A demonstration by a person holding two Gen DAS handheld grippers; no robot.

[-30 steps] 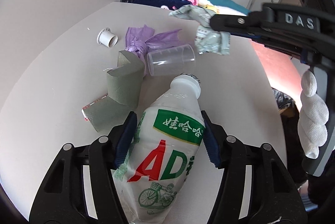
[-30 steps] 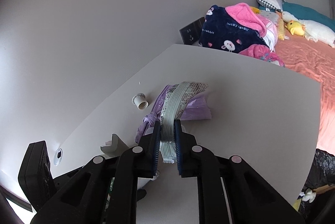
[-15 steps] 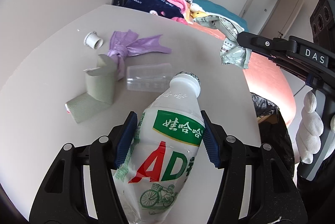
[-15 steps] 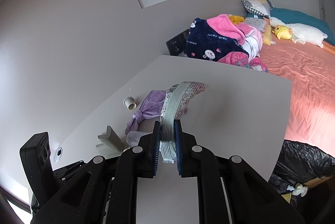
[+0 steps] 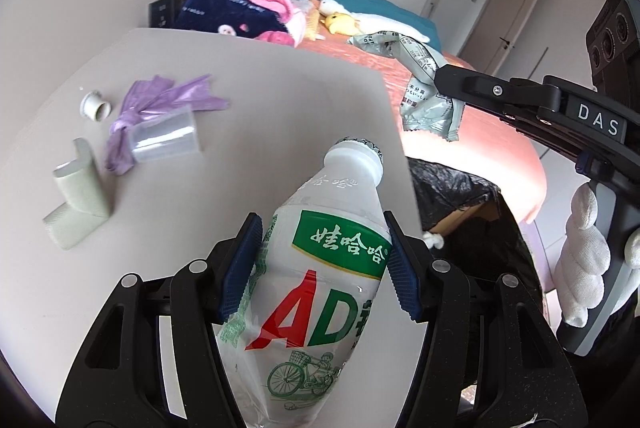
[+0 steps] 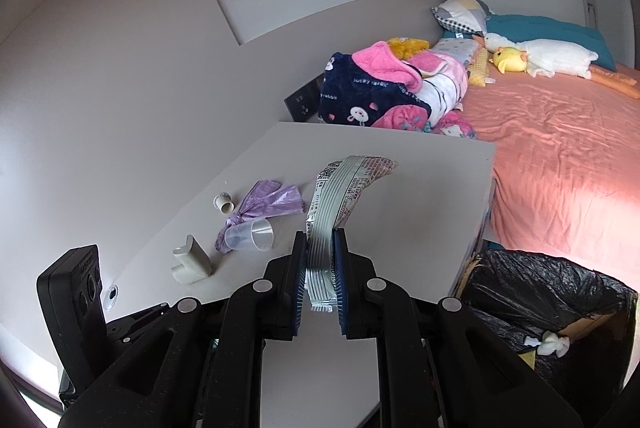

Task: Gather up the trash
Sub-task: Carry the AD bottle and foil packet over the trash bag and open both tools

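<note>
My left gripper [image 5: 322,264] is shut on a white plastic drink bottle [image 5: 320,276] with a green and red label, held above the table's right edge. My right gripper [image 6: 320,282] is shut on a silver snack wrapper [image 6: 340,196]; the wrapper also shows in the left wrist view [image 5: 416,84], held high to the right of the table. A bin lined with a black bag [image 6: 536,300] stands beside the table, below right; it also shows in the left wrist view [image 5: 456,196].
On the white table [image 5: 280,100] lie a purple plastic bag [image 5: 160,104], a clear plastic cup [image 5: 166,140], a small white cap [image 5: 94,104] and a grey-green corner piece [image 5: 78,204]. A bed with an orange sheet [image 6: 560,156] and piled clothes [image 6: 384,88] lies beyond.
Both grippers have moved right and away from the table with their loads. The bin has come into view below right, and the table trash has shifted to the left.
</note>
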